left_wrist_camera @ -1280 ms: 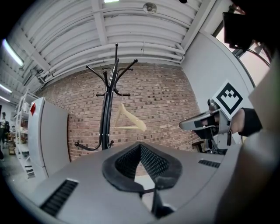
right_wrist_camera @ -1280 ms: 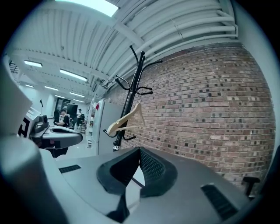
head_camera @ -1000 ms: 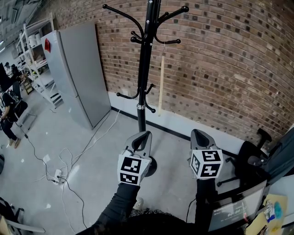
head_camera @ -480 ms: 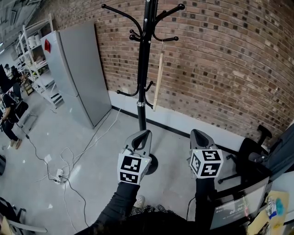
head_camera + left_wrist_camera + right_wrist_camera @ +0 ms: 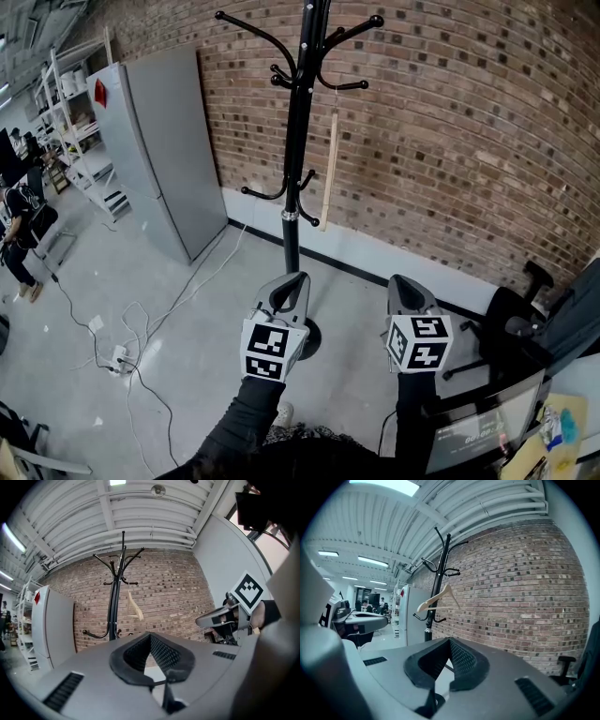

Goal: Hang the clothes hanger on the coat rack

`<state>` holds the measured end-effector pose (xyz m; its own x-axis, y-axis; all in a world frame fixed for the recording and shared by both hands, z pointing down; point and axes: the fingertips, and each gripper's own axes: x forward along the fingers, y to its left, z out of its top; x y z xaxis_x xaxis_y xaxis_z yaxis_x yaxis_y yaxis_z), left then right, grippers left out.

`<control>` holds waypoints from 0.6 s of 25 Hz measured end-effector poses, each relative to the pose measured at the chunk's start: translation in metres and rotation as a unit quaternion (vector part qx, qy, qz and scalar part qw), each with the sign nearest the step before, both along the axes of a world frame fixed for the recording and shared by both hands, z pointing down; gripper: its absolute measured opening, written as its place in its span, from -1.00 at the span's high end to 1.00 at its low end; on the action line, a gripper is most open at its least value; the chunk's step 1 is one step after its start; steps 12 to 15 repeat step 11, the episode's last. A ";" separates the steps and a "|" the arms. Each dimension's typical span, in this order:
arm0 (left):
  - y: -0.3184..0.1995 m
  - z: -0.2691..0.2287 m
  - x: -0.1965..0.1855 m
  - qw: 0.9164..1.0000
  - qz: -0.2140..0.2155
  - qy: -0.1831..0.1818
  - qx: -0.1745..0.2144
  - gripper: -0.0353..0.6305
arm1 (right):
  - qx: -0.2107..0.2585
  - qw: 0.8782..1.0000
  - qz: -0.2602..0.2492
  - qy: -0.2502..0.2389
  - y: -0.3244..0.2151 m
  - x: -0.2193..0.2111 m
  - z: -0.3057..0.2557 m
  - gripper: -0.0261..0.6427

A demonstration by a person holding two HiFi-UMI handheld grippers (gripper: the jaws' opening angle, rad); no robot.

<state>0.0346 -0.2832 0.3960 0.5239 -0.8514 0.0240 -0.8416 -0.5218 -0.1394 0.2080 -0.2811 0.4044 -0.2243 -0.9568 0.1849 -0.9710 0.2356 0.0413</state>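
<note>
**A:** Is there any writing here that can be read?

**B:** No words or numbers come out clearly. The cube on the left gripper (image 5: 294,279) and the one on the right gripper (image 5: 401,280) carry black-and-white square patterns, not letters.

**A:** What about the screen (image 5: 469,439) at the lower right?

**B:** It shows a line of pale characters, too small and blurred to read.

**A:** And the red patch (image 5: 98,91) on the grey cabinet (image 5: 164,141)?

**B:** It is only a red shape. Any print on it cannot be made out.
</note>
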 end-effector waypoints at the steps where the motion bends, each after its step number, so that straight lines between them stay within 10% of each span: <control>1: 0.000 0.000 0.000 1.000 0.000 0.001 0.000 0.87 | 0.000 1.000 0.002 0.003 0.000 0.001 0.000 0.90; 15: -0.003 0.003 -0.007 1.000 -0.002 0.007 -0.004 0.87 | -0.004 1.000 0.008 0.004 -0.001 0.000 0.001 0.90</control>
